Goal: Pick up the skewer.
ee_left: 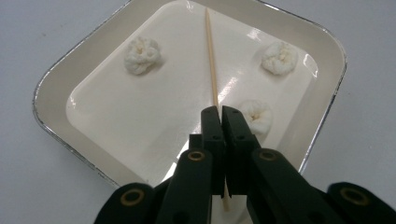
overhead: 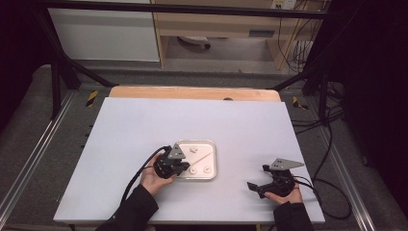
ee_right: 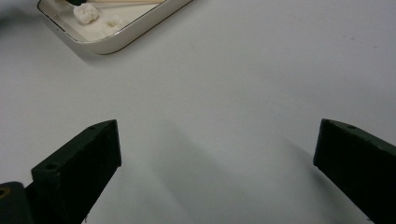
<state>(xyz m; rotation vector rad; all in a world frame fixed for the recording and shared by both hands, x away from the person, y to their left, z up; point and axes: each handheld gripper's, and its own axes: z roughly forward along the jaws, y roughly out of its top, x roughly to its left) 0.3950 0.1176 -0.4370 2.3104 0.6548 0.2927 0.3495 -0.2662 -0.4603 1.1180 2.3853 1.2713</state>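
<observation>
1. Worktop [overhead: 144,134]: a pale sheet over a wooden board; in the high view a shallow white tray [overhead: 212,169] with rounded corners and a metallic rim lies near its middle, slightly toward 6 o'clock.
2. Tray contents, left gripper view: a thin wooden skewer [ee_left: 211,60] runs from the jaws toward 12 o'clock. Three small white lumps lie on the tray floor: one at 10 o'clock [ee_left: 142,55], one at 2 o'clock [ee_left: 279,58], and one just beside the jaw tips at 3 o'clock [ee_left: 257,116].
3. Left gripper [ee_left: 221,114]: held in the person's left hand [overhead: 153,179] at the tray's 9 o'clock edge. Its jaws are drawn together on the skewer, with only a thin slit between them; the stick passes through that slit and its end shows below.
4. Right gripper [ee_right: 217,149]: held in the right hand [overhead: 284,195], resting on the bare worktop well apart from the tray, at its 3 o'clock side. Its jaws stand wide apart with nothing between them.
</observation>
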